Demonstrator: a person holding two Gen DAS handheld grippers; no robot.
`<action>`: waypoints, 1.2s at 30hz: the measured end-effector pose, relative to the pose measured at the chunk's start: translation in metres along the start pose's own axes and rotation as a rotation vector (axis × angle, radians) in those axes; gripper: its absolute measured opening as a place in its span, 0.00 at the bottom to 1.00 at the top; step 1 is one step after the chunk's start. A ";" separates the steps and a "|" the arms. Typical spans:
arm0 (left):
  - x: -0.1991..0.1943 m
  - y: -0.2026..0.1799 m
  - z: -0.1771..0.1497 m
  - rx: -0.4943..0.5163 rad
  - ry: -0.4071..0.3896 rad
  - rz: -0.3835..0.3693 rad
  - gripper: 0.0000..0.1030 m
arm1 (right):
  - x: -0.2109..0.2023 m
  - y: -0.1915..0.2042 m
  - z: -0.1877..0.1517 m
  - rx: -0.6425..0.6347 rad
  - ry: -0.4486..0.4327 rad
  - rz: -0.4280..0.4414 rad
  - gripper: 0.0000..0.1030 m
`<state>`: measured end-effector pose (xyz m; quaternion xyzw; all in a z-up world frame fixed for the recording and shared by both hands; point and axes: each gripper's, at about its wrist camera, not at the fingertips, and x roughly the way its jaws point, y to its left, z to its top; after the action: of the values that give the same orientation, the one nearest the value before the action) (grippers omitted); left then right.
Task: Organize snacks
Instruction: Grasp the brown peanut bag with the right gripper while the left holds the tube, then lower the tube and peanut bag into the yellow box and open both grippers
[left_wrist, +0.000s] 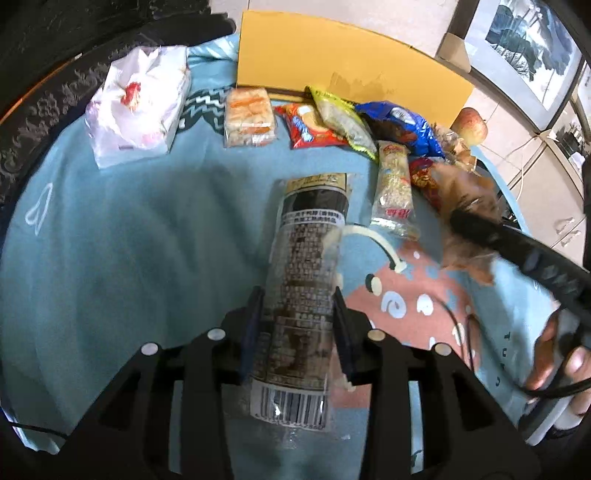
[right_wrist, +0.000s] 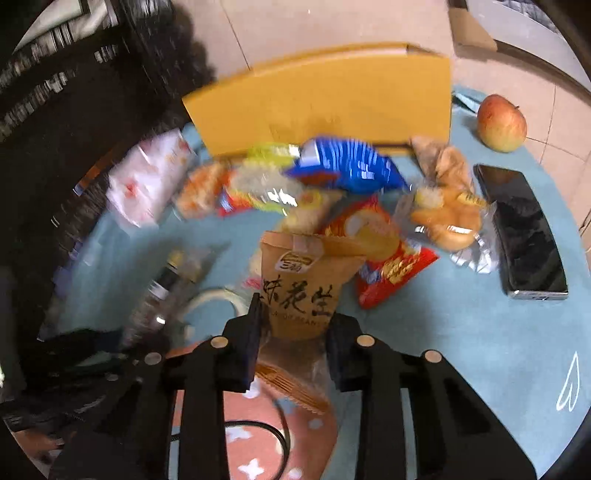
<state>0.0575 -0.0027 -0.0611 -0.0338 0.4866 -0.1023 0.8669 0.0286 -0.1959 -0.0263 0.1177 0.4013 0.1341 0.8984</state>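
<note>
My left gripper (left_wrist: 297, 314) is shut on a long clear snack packet with a dark printed label (left_wrist: 306, 258), held above the blue cloth. My right gripper (right_wrist: 293, 321) is shut on a brown paper peanut bag (right_wrist: 301, 284), held over the cloth; this bag and gripper show at the right of the left wrist view (left_wrist: 469, 214). A row of snack packets lies in front of a yellow box (left_wrist: 332, 66): an orange-white pack (left_wrist: 251, 118), a red pack (left_wrist: 310, 125), a yellow-green pack (left_wrist: 343, 122), a blue pack (right_wrist: 347, 166) and a red pack (right_wrist: 388, 254).
A white plastic bag (left_wrist: 136, 103) lies at the left. A wrapped bun (right_wrist: 447, 221), a black phone (right_wrist: 521, 229) and an apple (right_wrist: 500, 123) lie at the right. A dark chair (right_wrist: 66, 129) stands at the left. A black cable (right_wrist: 273, 432) runs over the pink patch.
</note>
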 end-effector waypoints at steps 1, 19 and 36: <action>-0.004 0.000 0.002 0.001 -0.009 0.002 0.35 | -0.008 -0.002 0.002 -0.001 -0.017 0.009 0.30; -0.078 -0.056 0.095 0.090 -0.167 -0.008 0.35 | -0.098 -0.015 0.079 -0.066 -0.273 -0.014 0.30; -0.020 -0.087 0.262 -0.018 -0.234 -0.129 0.35 | -0.022 -0.057 0.198 -0.035 -0.372 -0.073 0.31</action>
<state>0.2576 -0.0938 0.1064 -0.0847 0.3799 -0.1488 0.9090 0.1718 -0.2767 0.0995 0.1101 0.2299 0.0842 0.9633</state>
